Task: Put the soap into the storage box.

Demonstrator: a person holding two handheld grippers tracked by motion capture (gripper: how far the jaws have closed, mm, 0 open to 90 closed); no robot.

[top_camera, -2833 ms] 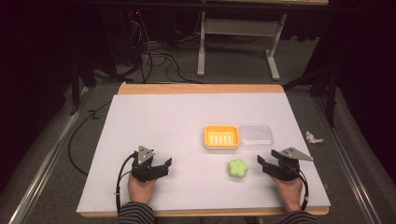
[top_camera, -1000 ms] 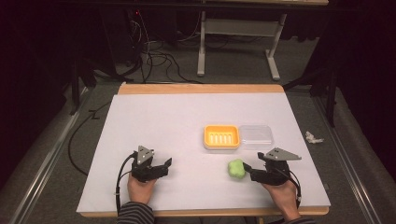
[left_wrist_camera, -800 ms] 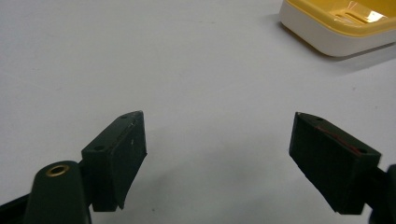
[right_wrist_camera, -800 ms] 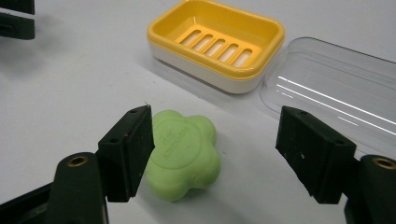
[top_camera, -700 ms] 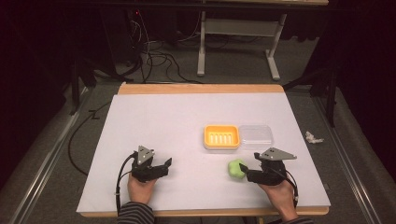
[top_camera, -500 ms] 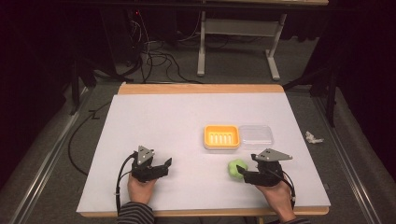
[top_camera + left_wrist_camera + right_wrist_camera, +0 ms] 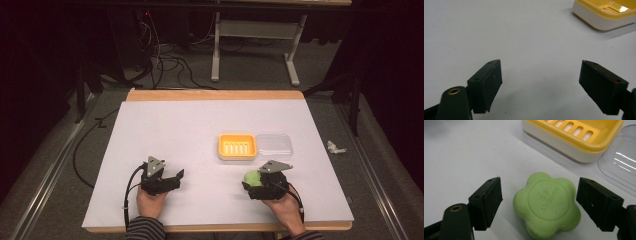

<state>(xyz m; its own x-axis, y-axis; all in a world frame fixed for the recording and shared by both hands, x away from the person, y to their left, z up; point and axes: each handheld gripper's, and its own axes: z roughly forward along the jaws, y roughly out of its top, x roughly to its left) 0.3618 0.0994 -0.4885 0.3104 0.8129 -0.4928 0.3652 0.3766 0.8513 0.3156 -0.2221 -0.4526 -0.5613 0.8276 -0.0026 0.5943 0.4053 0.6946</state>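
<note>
Soap (image 7: pixel 547 206), green and flower-shaped, flat on the table (image 7: pixel 175 130), squarely between the jaws of the right gripper (image 7: pixel 537 203). Jaws just opened wide, a gap on each side, nothing gripped. No clear long axis. Just beyond: yellow soap dish (image 7: pixel 574 137), clear lid (image 7: pixel 621 167) beside it. Left gripper (image 7: pixel 541 86) well apart, jaws spread and empty.

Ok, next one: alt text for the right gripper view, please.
A green flower-shaped soap lies on the white table between the open black jaws of the right gripper, neither pad touching it. Beyond it sit a yellow soap dish and a clear lid.
</note>
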